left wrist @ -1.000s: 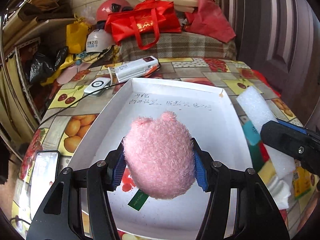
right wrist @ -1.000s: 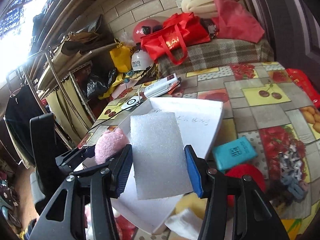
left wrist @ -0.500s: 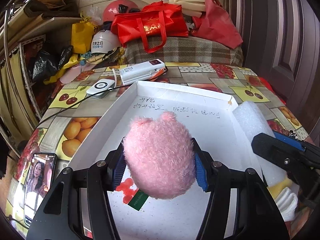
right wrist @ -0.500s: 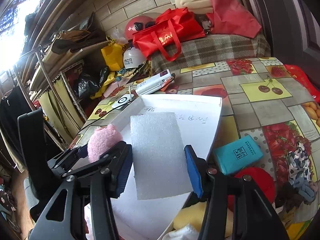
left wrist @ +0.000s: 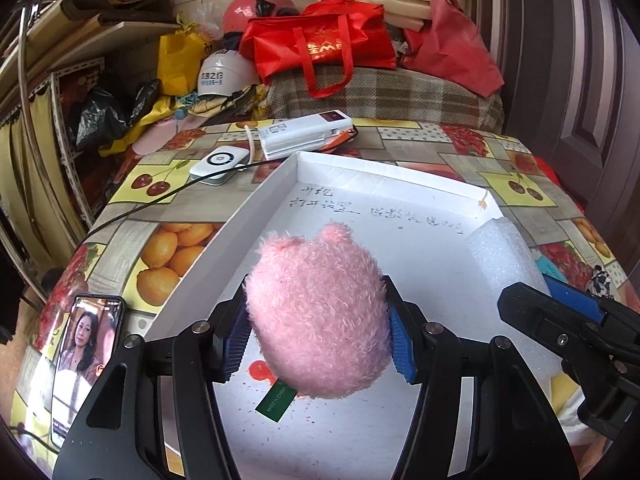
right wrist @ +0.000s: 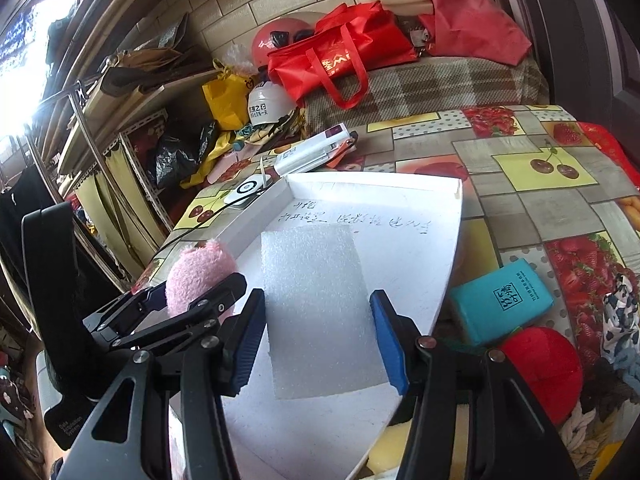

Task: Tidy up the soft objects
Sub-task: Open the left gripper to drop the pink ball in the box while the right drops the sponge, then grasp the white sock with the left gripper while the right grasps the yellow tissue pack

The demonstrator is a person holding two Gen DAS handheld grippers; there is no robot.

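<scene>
Left wrist: one pink plush toy point(left wrist: 320, 312), one foam sheet point(left wrist: 502, 256)

Left gripper point(left wrist: 318, 336) and right gripper point(right wrist: 318, 338) sit side by side, fingers point(left wrist: 236, 336) clamped on loads.

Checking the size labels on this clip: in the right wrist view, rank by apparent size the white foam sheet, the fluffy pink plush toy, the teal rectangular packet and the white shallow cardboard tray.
1. White shallow cardboard tray.
2. White foam sheet, enlarged by nearness.
3. Teal rectangular packet and fluffy pink plush toy: similar; the toy is partly hidden, so unranked.
</scene>
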